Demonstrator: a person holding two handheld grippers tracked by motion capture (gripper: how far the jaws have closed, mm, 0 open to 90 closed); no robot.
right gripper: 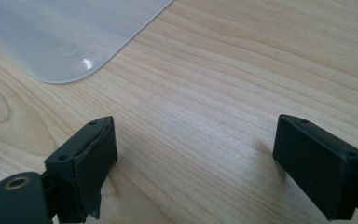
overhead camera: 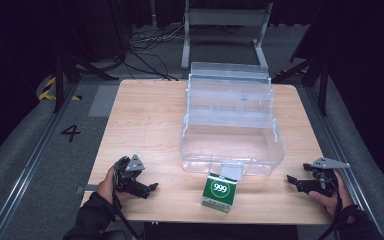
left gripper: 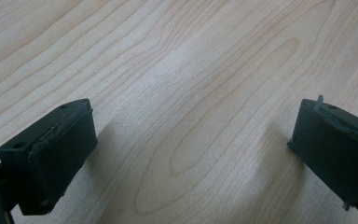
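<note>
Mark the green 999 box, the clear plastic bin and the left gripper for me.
Green 999 box (overhead camera: 220, 191): high view, on its top face.
Clear plastic bin (overhead camera: 276, 150): high view, front right wall.
Left gripper (overhead camera: 153, 187): high view, between its fingertips.

Green "999" box upright just before open clear container

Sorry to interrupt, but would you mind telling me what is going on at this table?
A person holds a left hand-held gripper and a right hand-held gripper, both open and empty, low over the wooden table. Between them stands a green box marked 999, untouched, just in front of an open clear plastic container.
</note>
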